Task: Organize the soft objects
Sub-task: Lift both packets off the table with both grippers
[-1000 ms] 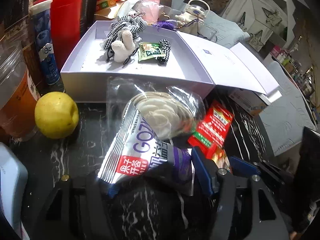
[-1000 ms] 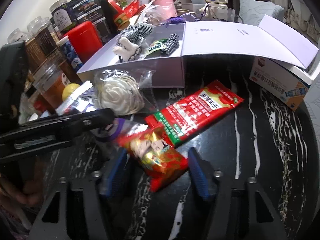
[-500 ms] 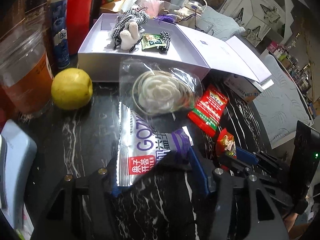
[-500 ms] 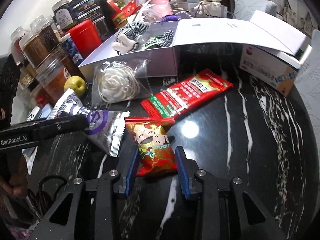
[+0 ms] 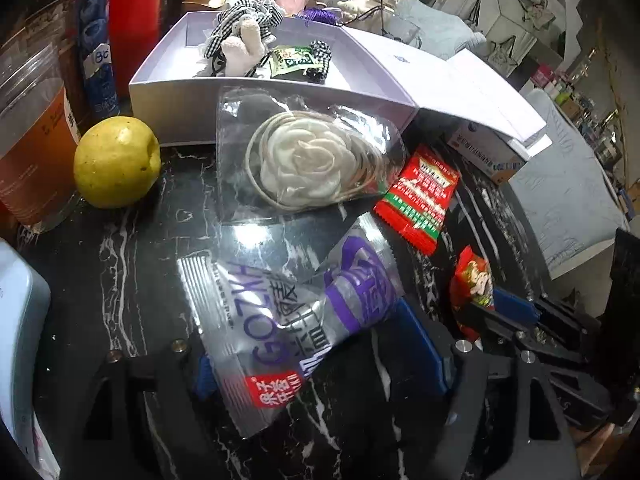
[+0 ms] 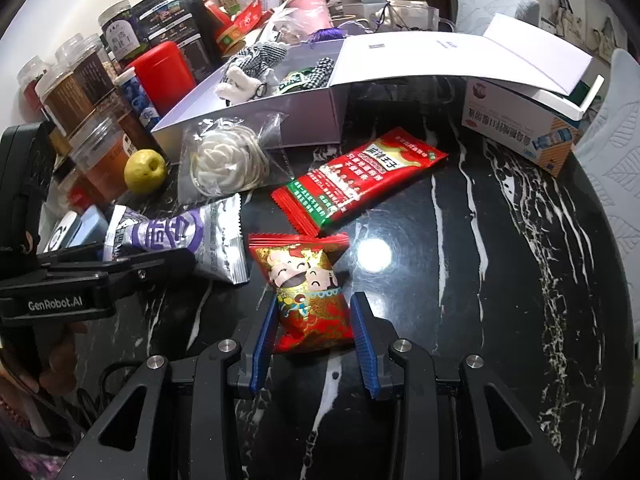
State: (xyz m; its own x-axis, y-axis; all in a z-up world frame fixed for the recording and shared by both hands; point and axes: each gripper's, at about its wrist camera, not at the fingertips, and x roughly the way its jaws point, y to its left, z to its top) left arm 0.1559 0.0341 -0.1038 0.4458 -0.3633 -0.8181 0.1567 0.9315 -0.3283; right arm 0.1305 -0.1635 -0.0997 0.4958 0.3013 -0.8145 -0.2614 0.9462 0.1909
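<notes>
box (image 6: 256, 120): plush toy (image 5: 244, 40) and a small green packet already in | right gripper (image 6: 312, 336): jaws pinched on the little red snack pack (image 6: 308, 296) | left gripper (image 5: 320, 352): jaws just opened, silver-purple pouch (image 5: 288, 312) loose between them | still on the surface (image 6: 480, 280): bagged white flower (image 5: 304, 164), long red packet (image 6: 360, 180)

Between your right gripper's (image 6: 314, 330) blue pads (image 6: 362, 330) sits a red and gold packet (image 6: 310, 294) printed with cartoon faces. By your left gripper (image 5: 320, 354), the pouch (image 5: 294, 318) is silver with purple lettering and a red label. Ahead lie a yellow fruit (image 5: 117, 161), a cream fabric flower (image 5: 306, 168) in clear plastic, and a red and green sachet (image 6: 358, 178) on black marble veined white (image 6: 500, 280).
</notes>
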